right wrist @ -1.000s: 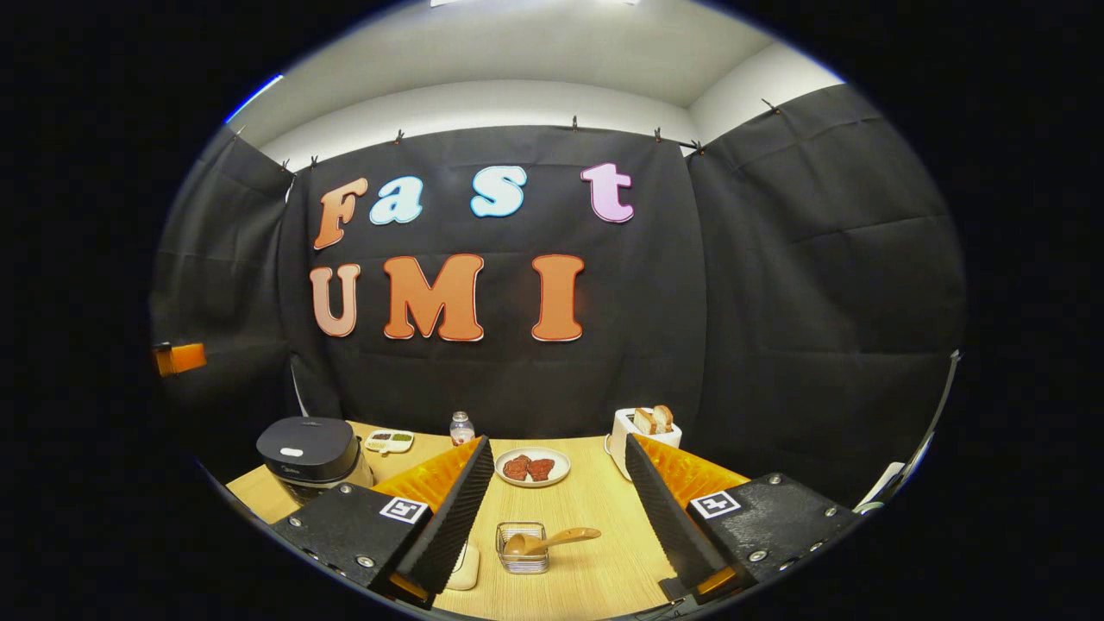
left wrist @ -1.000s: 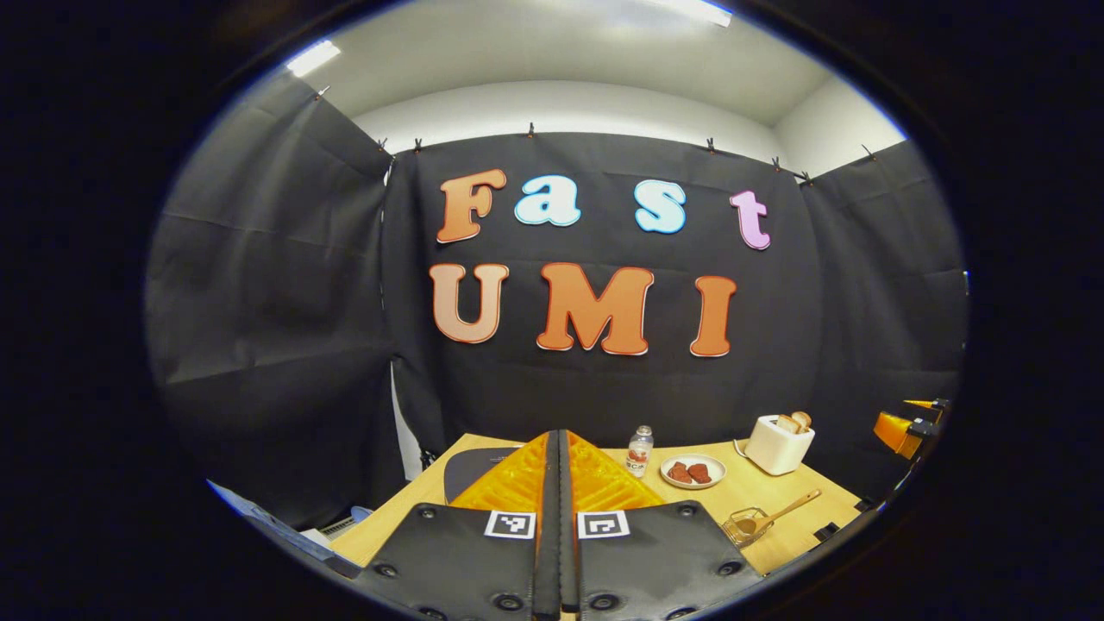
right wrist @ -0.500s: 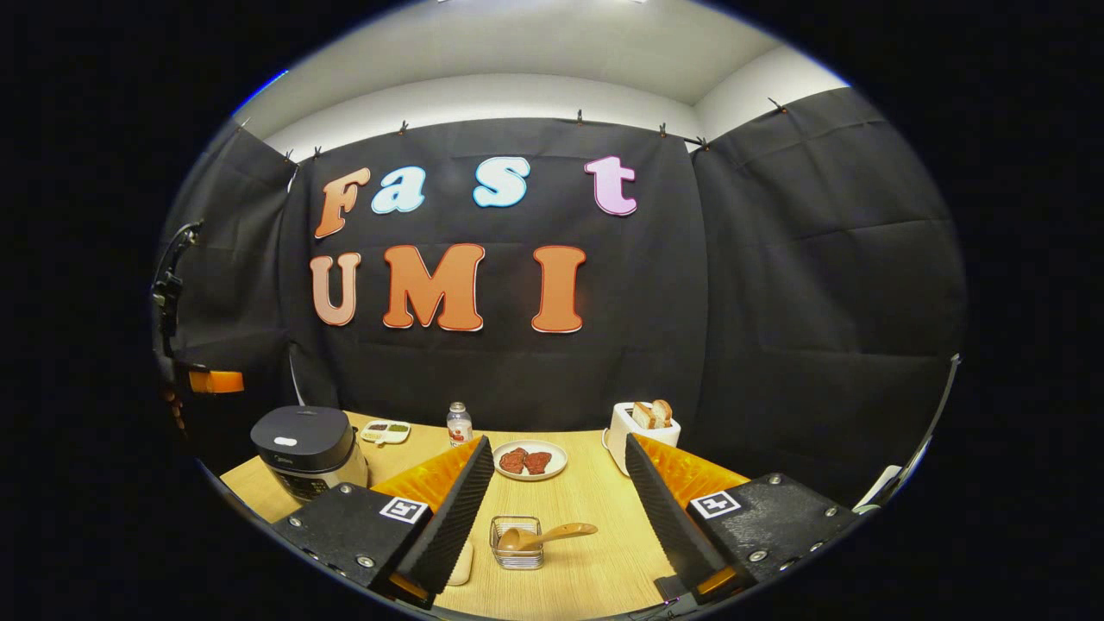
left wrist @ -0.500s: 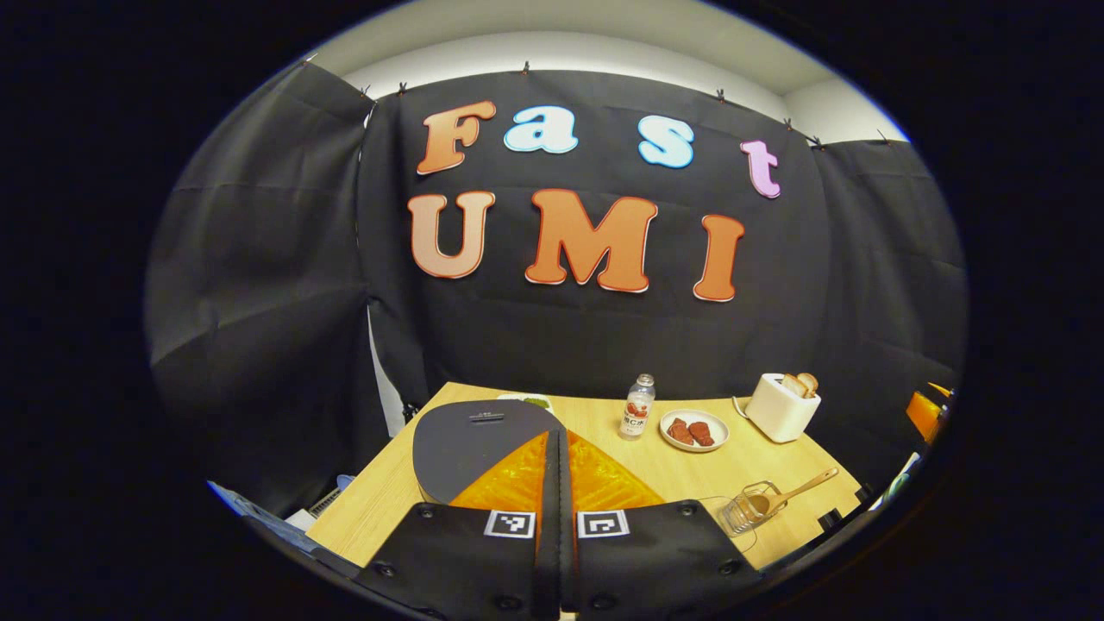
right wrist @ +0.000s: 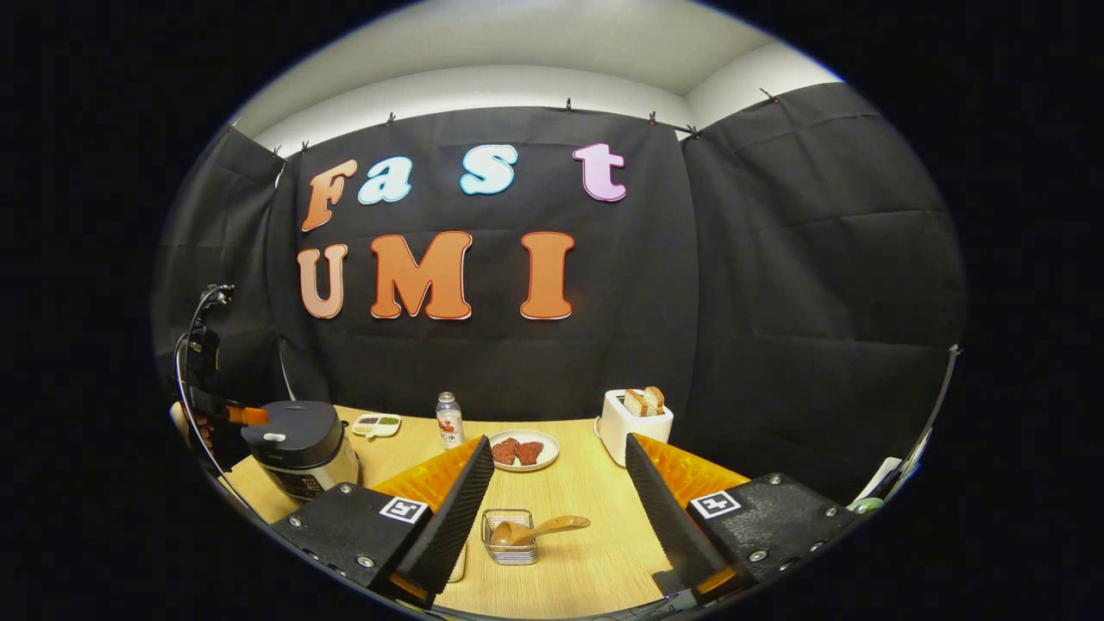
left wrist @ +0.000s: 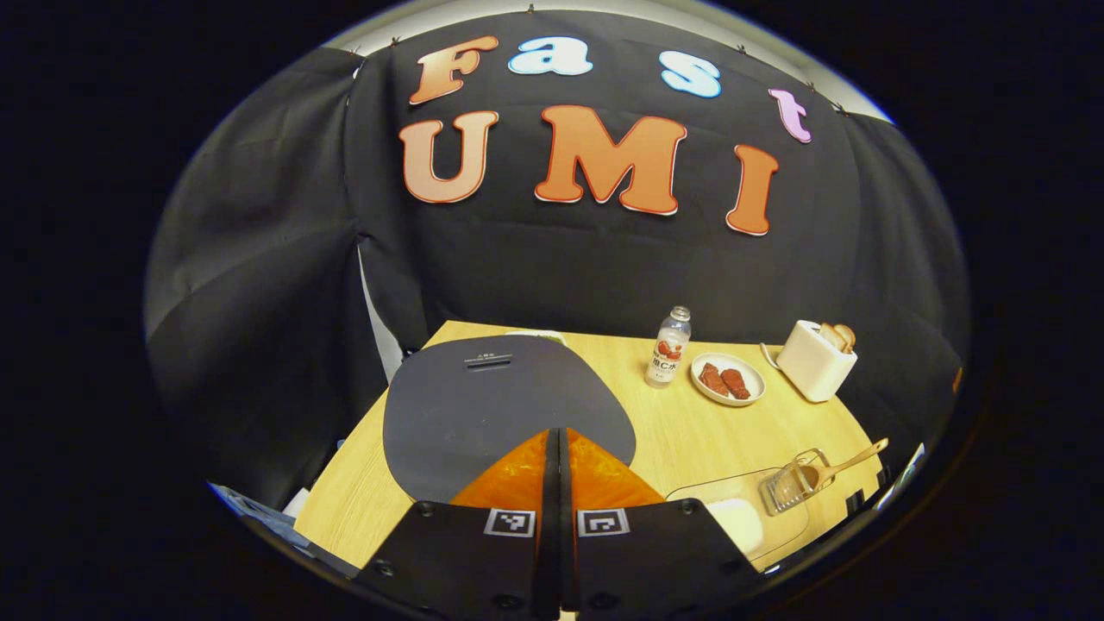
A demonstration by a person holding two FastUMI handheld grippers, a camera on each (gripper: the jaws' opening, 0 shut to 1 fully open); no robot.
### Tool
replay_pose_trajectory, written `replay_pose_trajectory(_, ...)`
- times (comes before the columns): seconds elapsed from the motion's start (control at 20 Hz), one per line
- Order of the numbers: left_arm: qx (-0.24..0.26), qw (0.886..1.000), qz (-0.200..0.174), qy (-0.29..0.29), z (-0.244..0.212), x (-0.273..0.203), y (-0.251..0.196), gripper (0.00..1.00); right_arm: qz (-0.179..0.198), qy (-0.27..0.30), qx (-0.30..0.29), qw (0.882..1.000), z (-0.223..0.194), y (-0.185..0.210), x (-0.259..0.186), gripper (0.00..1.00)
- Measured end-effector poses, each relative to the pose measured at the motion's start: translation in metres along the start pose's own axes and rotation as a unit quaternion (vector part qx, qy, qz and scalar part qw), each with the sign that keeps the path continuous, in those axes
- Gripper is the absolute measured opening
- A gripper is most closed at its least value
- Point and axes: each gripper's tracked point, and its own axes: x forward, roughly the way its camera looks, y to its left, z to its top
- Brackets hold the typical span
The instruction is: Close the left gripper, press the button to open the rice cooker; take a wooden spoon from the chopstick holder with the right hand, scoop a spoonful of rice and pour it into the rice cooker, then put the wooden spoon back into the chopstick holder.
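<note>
My right gripper has its jaws wide apart, empty, above the chopstick holder; the wooden spoon lies across it, handle pointing right. My left gripper, jaws together, hovers over the rice cooker lid.

On the counter the cooker sits far left, then bottle, plate and toaster along the back; the holder with the spoon lies nearer.
</note>
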Motion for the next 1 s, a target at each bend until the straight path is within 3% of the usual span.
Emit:
replay_pose_trajectory(0.4, -0.010, 0.999, -0.003, 0.038, -0.034, 0.015, 0.001, 0.07, -0.010, 0.012, 0.007, 1.000, -0.009, -0.005, 0.001, 0.95)
replay_pose_trajectory(0.45, -0.010, 1.000, -0.005, 0.022, -0.030, 0.018, -0.001, 0.00, -0.009, 0.014, 0.008, 1.000, -0.009, -0.005, 0.002, 0.95)
replay_pose_trajectory(0.5, -0.011, 0.999, -0.005, 0.033, -0.033, 0.021, 0.000, 0.04, -0.010, 0.014, 0.007, 1.000, -0.009, -0.006, 0.002, 1.00)
replay_pose_trajectory(0.6, -0.020, 0.999, -0.008, 0.043, -0.033, 0.020, 0.000, 0.00, -0.013, 0.013, 0.003, 1.000, -0.009, -0.008, 0.002, 0.95)
replay_pose_trajectory(0.7, -0.028, 0.998, -0.013, 0.051, -0.039, 0.020, 0.002, 0.05, -0.013, 0.014, 0.005, 1.000, -0.010, -0.007, 0.002, 0.95)
replay_pose_trajectory(1.0, 0.041, 0.996, 0.006, 0.073, -0.039, 0.021, 0.001, 0.05, -0.008, 0.020, 0.000, 1.000, -0.013, -0.006, -0.006, 1.00)
